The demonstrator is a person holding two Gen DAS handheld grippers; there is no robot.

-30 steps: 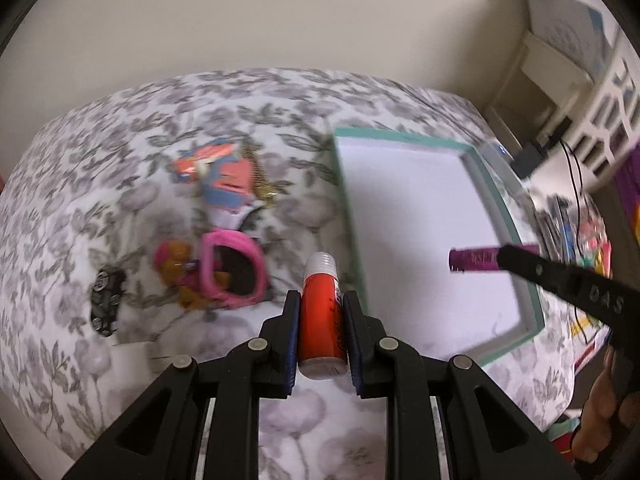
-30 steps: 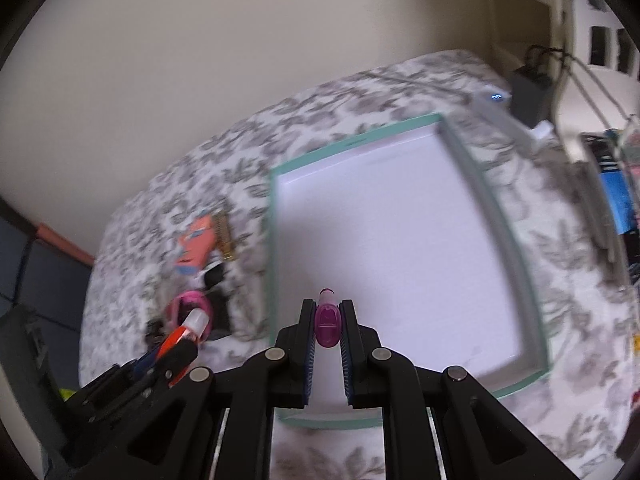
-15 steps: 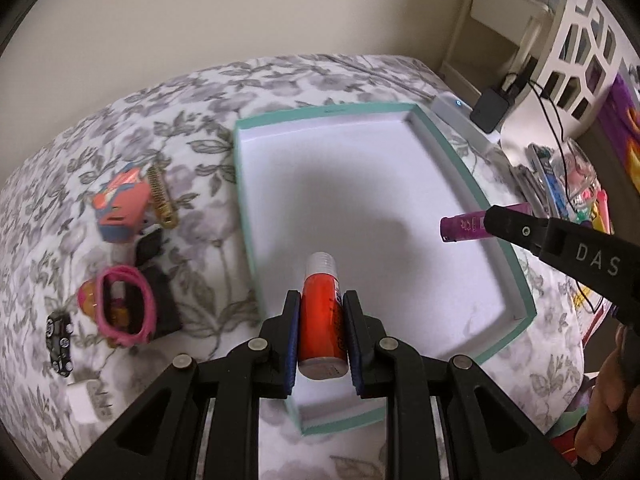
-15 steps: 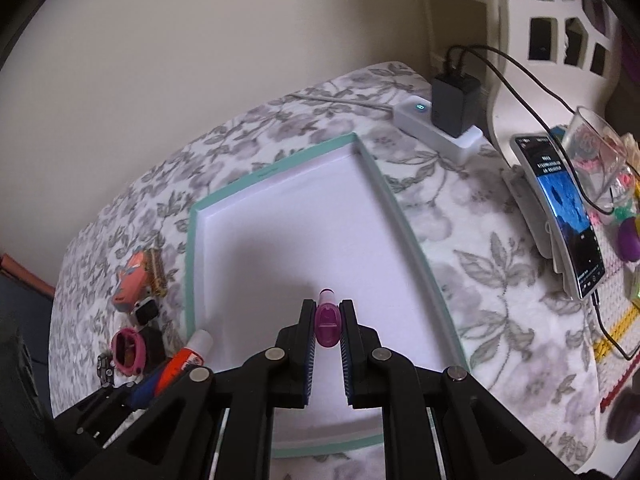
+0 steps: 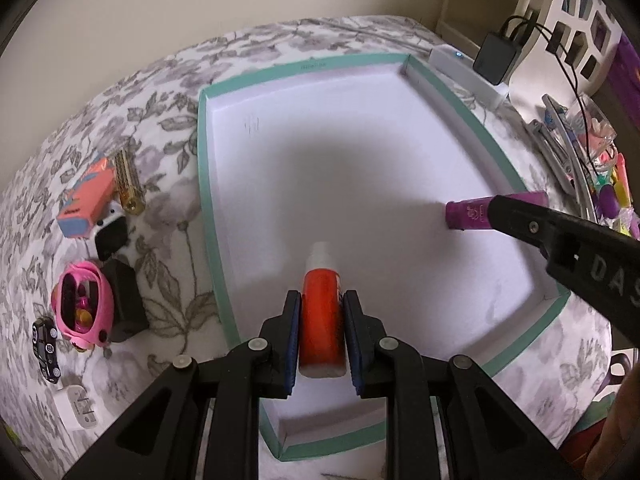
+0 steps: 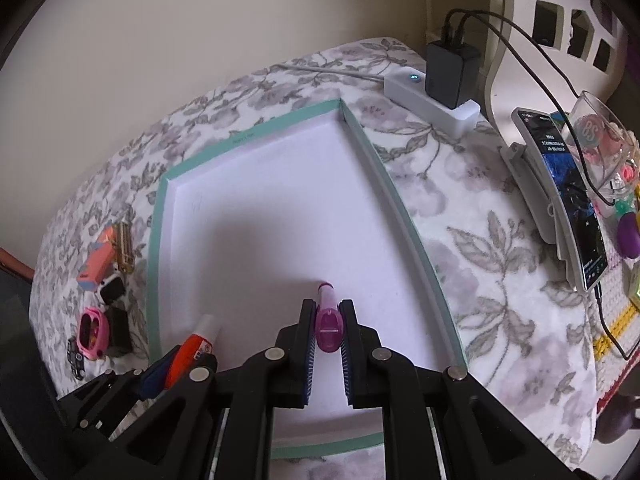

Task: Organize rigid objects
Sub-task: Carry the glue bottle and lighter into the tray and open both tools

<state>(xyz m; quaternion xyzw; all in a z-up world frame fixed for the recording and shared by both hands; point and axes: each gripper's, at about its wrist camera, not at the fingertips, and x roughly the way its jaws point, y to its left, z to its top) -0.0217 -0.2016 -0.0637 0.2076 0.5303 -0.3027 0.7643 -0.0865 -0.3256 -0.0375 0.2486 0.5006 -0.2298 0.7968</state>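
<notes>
A shallow white box with a teal rim [image 5: 206, 200] [image 6: 154, 240] lies on the floral cover. My left gripper [image 5: 322, 304] is shut on a red glue stick [image 5: 322, 316] with a white cap and holds it over the box's near left part; the glue stick [image 6: 196, 346] also shows low left in the right wrist view. My right gripper [image 6: 327, 312] is shut on a small purple tube [image 6: 328, 324] over the box's near right side. In the left wrist view that purple tube [image 5: 470, 214] sticks out of the right gripper's black finger. The box floor is bare.
Left of the box lie an orange-and-blue case [image 5: 84, 200], a gold cylinder [image 5: 128, 180], a pink round toy [image 5: 82, 304], black blocks [image 5: 124, 304], a toy car [image 5: 46, 344] and a white plug [image 5: 78, 408]. A power strip with charger [image 6: 436, 92], a phone [image 6: 568, 200] and a glass [image 6: 600, 140] crowd the right.
Both grippers have moved over the box and sunk closer to its floor. The left one came from the cover at the box's left edge to above its near part. Both grips are unchanged.
</notes>
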